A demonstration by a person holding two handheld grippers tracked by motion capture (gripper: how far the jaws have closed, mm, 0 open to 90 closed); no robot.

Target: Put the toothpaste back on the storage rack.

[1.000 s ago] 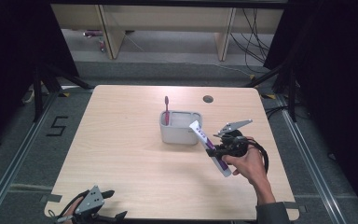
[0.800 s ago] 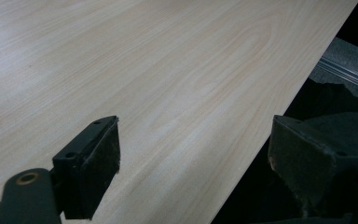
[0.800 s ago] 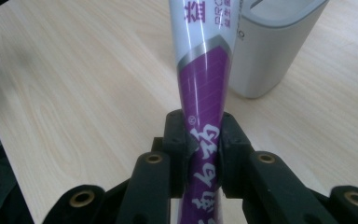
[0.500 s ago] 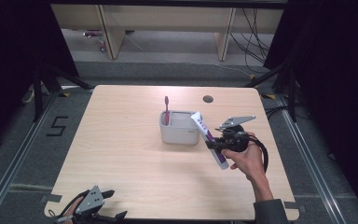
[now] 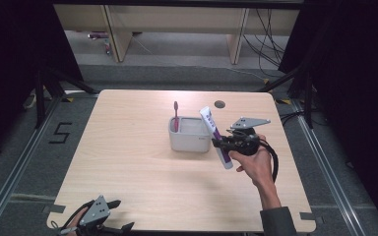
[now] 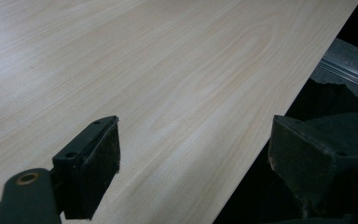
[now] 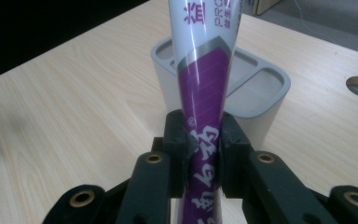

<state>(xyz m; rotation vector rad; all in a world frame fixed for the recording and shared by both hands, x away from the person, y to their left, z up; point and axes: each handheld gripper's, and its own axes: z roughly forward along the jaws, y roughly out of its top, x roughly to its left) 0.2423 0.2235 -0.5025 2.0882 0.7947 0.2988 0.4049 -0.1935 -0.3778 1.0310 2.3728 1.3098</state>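
at the tabletop's near left corner the left gripper (image 5: 109, 227) sat with jaws spread on nothing. toward the right edge, the right gripper (image 5: 222, 143) pinched a purple-and-white tube (image 5: 215, 137), tilted just beside the grey holder (image 5: 189, 140) with its toothbrush (image 5: 175, 115).

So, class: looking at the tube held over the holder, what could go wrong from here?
1. The right gripper pinches the soft toothpaste tube near its middle; it could buckle or slip on the way down.
2. The tube is tilted, so its lower end could catch the rim of the grey holder and perhaps push it along.
3. The toothbrush stands in one compartment; a stray swing might knock it.
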